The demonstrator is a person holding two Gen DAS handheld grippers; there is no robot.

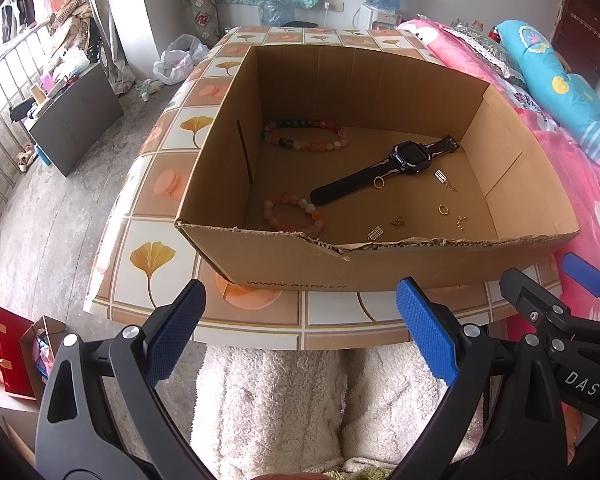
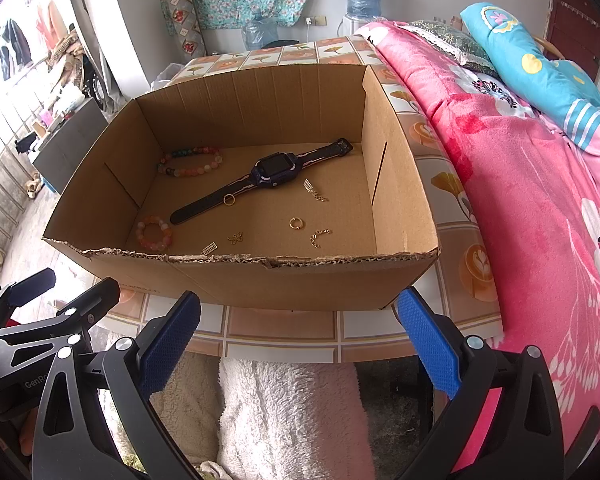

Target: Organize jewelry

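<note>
From the left wrist view, the left gripper hangs short of the worktop edge with its blue-padded fingers spread wide and holding nothing. Ahead of it sits an open cardboard box, and all the jewelry lies on the box floor: a smartwatch with its strap running diagonally from near-left to far-right, a long beaded bracelet by the far-left corner, a short beaded bracelet near the front wall, two gold rings and several small charms. The right gripper shows at the lower right edge. From the right wrist view, the right gripper is likewise spread and empty, outside the box's front wall. The ring and chain piece lie almost straight ahead of its fingers, just past the torn front edge, so the right hand looks nearer to the small gold pieces; the short bracelet lies off to its left, closer to the left gripper.
</note>
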